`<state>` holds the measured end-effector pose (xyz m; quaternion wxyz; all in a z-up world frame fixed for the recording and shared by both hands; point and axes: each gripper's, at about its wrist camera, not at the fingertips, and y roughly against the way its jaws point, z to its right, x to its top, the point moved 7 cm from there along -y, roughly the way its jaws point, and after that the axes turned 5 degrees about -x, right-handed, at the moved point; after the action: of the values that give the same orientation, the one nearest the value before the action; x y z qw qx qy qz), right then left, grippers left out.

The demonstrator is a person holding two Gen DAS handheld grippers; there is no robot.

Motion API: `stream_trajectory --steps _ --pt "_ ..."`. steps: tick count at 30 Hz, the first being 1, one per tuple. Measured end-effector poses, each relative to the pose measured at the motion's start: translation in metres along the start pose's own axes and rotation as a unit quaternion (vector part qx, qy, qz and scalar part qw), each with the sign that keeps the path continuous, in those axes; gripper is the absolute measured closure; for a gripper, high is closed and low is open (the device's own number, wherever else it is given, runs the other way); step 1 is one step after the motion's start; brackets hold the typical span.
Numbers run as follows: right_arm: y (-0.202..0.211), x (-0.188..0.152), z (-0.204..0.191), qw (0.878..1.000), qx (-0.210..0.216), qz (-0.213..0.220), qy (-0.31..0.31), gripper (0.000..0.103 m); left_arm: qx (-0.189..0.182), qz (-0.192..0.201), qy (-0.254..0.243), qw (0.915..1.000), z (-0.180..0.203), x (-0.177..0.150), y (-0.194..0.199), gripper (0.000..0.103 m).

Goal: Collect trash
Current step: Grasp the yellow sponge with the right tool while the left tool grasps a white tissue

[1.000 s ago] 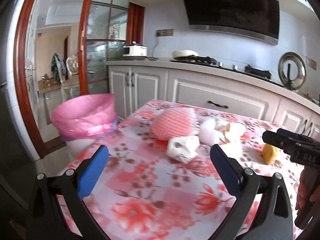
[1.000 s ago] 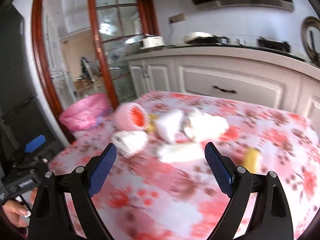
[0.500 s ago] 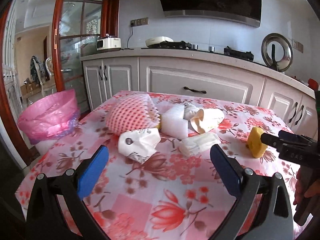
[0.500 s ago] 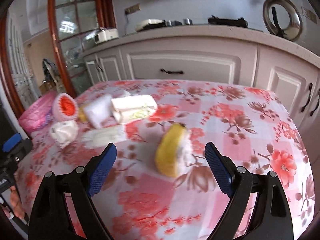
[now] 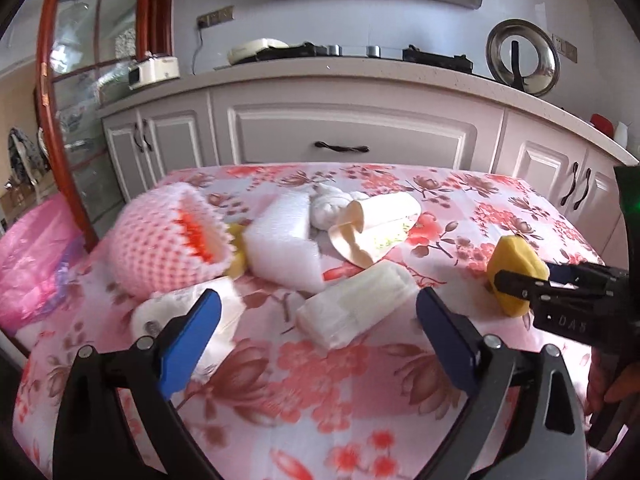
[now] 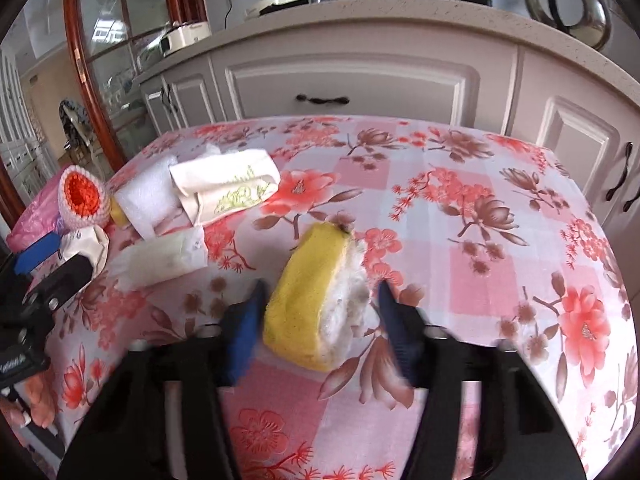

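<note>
Trash lies on a floral tablecloth (image 5: 320,392): a pink foam net (image 5: 168,248), a white foam sheet (image 5: 284,248), a cream paper bag (image 5: 380,220), a folded white packet (image 5: 356,308) and crumpled white paper (image 5: 176,312). My left gripper (image 5: 316,304) is open and its jaws are closing slightly. The packet lies just ahead between them, untouched. A yellow peel with white pith (image 6: 316,296) rests on the cloth. My right gripper (image 6: 320,286) is closing on it, with a pad at each side. From the left wrist view the right gripper (image 5: 520,280) shows at the right, on the peel (image 5: 516,256).
A bin lined with a pink bag (image 5: 32,256) stands off the table's left edge. White kitchen cabinets (image 5: 348,132) run close behind the table's far edge. A hand (image 6: 36,400) holds the left gripper at the lower left of the right wrist view.
Both grippers have dropped toward the table and come nearer the trash. The right jaws, wide before, have closed in around the yellow peel. The left jaws stay wide.
</note>
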<state>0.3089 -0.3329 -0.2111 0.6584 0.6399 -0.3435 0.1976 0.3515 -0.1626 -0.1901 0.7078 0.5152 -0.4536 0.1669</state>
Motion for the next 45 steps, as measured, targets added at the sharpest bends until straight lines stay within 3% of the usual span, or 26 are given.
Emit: stream_trajectory --steps 1,2,16,18,20,26,32,38,40,45 --pt "-0.001 -0.001 -0.001 1.0 0.004 -0.003 0.0 0.074 -0.006 -0.004 0.0 1.0 0.001 0.001 -0.007 0.012" --pt "-0.001 0.0 0.0 1.0 0.005 -0.001 -0.002 0.077 -0.008 -0.007 -0.001 0.9999 0.002 0.002 -0.012 0.015" --pt "0.018 0.012 0.002 0.999 0.034 0.031 -0.02 0.077 -0.042 -0.062 -0.001 0.9972 0.019 0.007 -0.063 0.021" --pt "0.018 0.012 0.008 0.998 0.036 0.031 -0.03 0.077 -0.051 -0.071 -0.004 0.9961 0.024 0.003 -0.064 0.047" --pt "0.02 0.012 0.011 0.998 0.037 0.033 -0.035 0.077 -0.057 -0.089 -0.018 0.9942 0.033 -0.004 -0.066 0.057" --pt "0.027 0.009 0.012 0.998 0.04 0.039 -0.038 0.077 -0.084 -0.105 -0.034 0.9904 0.058 -0.017 -0.057 0.057" --pt "0.035 0.006 0.016 0.997 0.04 0.043 -0.041 0.077 -0.058 -0.097 -0.028 0.9932 0.059 -0.014 -0.059 0.056" --pt "0.04 0.005 0.026 0.997 0.032 0.046 -0.047 0.077 -0.063 -0.126 -0.03 0.9896 0.068 -0.018 -0.076 0.058" --pt "0.042 0.005 0.027 0.997 0.031 0.047 -0.046 0.077 -0.062 -0.121 -0.04 0.99 0.071 -0.018 -0.074 0.065" --pt "0.05 0.004 0.019 0.997 0.039 0.054 -0.033 0.077 -0.051 -0.087 -0.047 0.9938 0.072 -0.014 -0.05 0.067"
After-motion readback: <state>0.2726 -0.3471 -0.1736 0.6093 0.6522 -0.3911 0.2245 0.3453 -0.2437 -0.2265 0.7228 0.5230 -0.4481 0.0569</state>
